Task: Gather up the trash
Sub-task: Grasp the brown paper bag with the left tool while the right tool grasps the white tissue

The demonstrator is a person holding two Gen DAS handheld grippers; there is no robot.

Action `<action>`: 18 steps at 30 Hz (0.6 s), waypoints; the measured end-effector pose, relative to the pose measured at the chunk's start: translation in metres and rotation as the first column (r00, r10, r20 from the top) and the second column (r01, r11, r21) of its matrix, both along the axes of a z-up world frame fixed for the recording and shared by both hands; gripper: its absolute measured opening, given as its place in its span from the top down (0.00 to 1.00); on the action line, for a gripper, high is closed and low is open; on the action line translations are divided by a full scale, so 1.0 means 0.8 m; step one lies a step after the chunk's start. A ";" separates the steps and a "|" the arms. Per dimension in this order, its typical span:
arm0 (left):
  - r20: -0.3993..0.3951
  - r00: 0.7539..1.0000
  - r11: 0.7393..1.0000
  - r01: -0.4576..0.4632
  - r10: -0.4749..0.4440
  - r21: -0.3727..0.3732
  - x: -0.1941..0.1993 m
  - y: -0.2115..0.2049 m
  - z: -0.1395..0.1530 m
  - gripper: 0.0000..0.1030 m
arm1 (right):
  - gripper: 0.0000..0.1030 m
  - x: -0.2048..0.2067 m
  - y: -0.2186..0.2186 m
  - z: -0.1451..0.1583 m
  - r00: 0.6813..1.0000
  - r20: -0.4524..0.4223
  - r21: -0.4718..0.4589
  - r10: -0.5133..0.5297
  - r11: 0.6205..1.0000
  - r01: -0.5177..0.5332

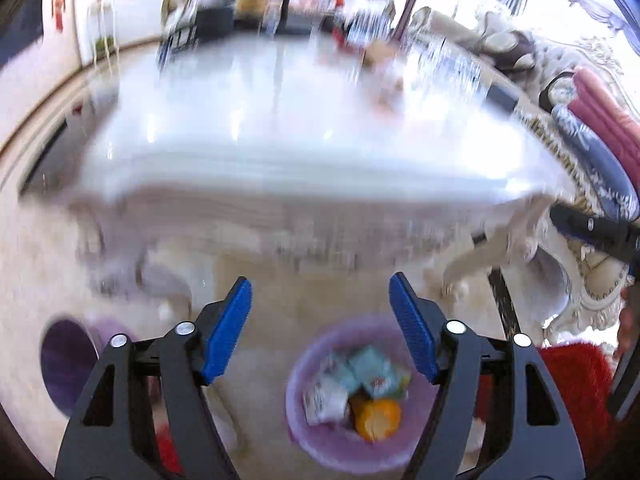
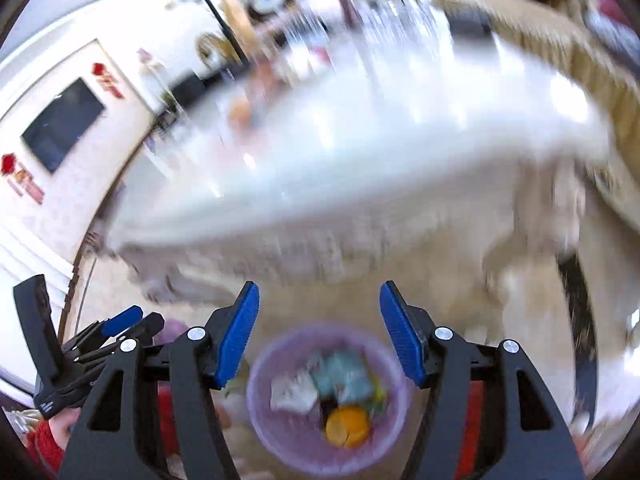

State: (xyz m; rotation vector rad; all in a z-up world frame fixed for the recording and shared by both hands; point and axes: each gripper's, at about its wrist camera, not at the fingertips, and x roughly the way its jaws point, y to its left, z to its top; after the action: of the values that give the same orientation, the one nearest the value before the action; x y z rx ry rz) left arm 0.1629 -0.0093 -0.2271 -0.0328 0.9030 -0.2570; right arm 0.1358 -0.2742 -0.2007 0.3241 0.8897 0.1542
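Note:
A lilac trash bin stands on the pale floor below both grippers, and it shows in the right wrist view too. Inside lie crumpled white and teal wrappers and an orange peel; the wrappers and peel look the same from the right. My left gripper hangs open above the bin with nothing between its blue pads. My right gripper is open and empty as well. The left gripper appears at the lower left of the right wrist view. Both views are blurred.
A glossy white table fills the middle, its carved leg at right; the table carries blurred items at its far side. A red rug lies right of the bin. A sofa with cushions stands at right.

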 end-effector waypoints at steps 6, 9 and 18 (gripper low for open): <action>0.094 0.992 0.996 0.090 -0.088 -0.019 0.090 -0.047 0.062 0.23 | 0.43 0.111 -0.020 0.063 0.995 0.078 -0.062 0.062 0.996 -0.057; 0.100 0.985 0.990 0.139 -0.142 0.038 0.152 -0.074 0.076 0.23 | 0.43 0.169 -0.022 0.062 0.996 0.075 -0.055 0.040 0.998 -0.036; 0.010 0.951 0.940 0.304 -0.310 0.157 0.273 -0.127 0.069 0.23 | 0.43 0.302 0.012 0.040 0.975 0.024 -0.234 0.221 0.949 -0.210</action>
State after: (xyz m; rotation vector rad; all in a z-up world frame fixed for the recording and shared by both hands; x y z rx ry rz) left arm 0.3817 -0.1112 -0.1716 0.2570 0.8893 -0.4768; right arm 0.3775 -0.2647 -0.1684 0.0049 0.8824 0.2578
